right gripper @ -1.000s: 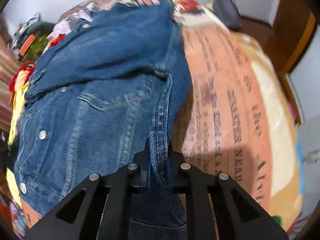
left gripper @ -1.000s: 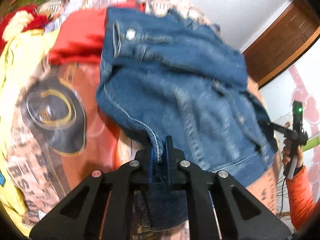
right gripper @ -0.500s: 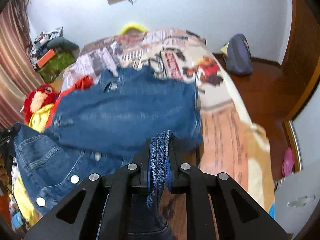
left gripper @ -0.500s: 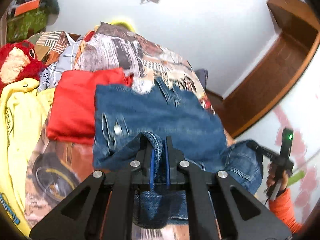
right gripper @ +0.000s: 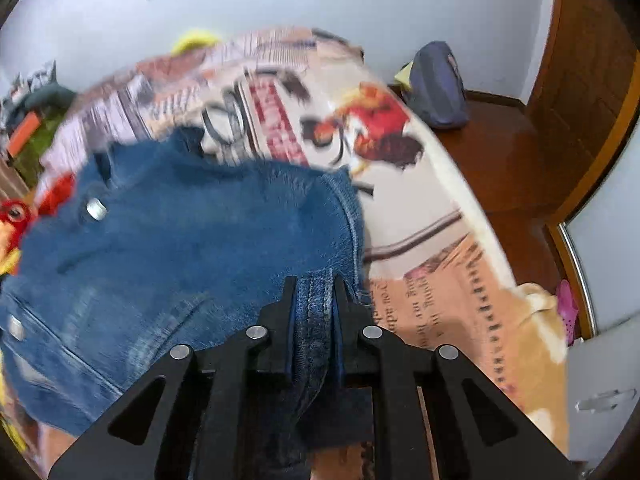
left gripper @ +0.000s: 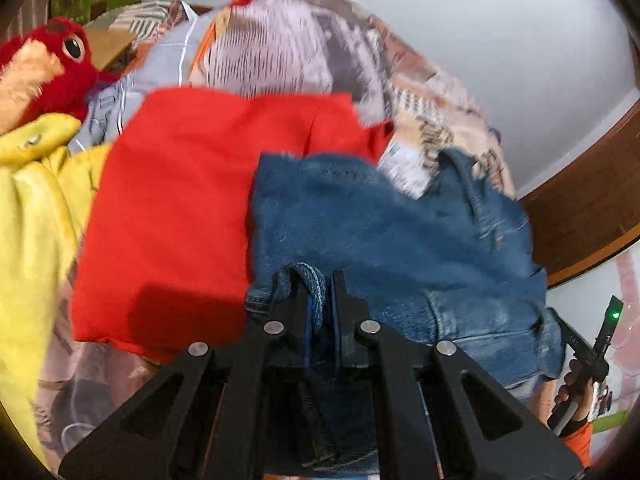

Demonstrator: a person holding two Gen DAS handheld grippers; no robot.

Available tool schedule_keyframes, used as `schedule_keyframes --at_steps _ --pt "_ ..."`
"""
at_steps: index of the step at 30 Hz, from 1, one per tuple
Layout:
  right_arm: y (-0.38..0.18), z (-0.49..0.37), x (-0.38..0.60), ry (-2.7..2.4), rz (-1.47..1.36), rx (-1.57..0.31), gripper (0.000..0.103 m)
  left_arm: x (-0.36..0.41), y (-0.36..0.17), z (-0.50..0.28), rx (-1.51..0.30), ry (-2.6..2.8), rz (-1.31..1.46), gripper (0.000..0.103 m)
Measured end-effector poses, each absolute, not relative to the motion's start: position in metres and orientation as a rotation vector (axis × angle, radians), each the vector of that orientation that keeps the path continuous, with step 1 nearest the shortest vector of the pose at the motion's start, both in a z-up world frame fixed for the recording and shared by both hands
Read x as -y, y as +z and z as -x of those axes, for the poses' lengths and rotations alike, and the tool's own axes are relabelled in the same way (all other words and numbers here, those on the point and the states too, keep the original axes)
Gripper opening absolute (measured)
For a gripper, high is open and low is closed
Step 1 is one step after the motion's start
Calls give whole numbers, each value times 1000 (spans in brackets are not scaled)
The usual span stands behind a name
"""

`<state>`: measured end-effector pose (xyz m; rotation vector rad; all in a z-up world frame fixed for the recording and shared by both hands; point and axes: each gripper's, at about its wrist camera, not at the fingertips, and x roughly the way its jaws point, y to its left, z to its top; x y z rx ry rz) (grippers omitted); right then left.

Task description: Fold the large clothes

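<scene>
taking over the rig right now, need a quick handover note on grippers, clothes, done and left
Left gripper: shut on a denim jacket hem.
Right gripper: shut on another seam of the same jacket.
Jacket lies on the printed bedspread, beside a folded red garment and a yellow garment.
Done: jacket edge carried over its body.
Left: lay the edge down, let go, finish the fold.

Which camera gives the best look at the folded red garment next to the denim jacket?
The left wrist view: the red garment fills its left half, beside the denim jacket. The right wrist view shows only a red sliver behind the jacket.
</scene>
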<state>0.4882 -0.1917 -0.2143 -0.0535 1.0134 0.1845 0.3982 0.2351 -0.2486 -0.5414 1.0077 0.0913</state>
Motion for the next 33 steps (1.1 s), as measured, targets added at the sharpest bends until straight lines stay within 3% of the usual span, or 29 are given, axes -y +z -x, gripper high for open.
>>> schedule_keyframes --at_steps 9,12,13,14,23,33 --pt "-189 -468 171 193 322 -1002 25 -202 -223 -388 -1001 58 224 14" --pt "-169 -452 175 194 325 -962 37 -187 -194 -372 -958 76 115 42" --pt "-163 -447 177 188 314 -952 45 -186 -188 -365 -938 78 106 57" --pt "-156 -438 179 186 295 -940 49 -181 -179 -356 -911 82 92 64" --pt "-151 -370 170 338 318 -955 53 -130 -178 -300 -944 -18 -84 69" --pt "-227 -352 123 401 366 -1103 52 -119 -242 -303 -1061 67 -7 70"
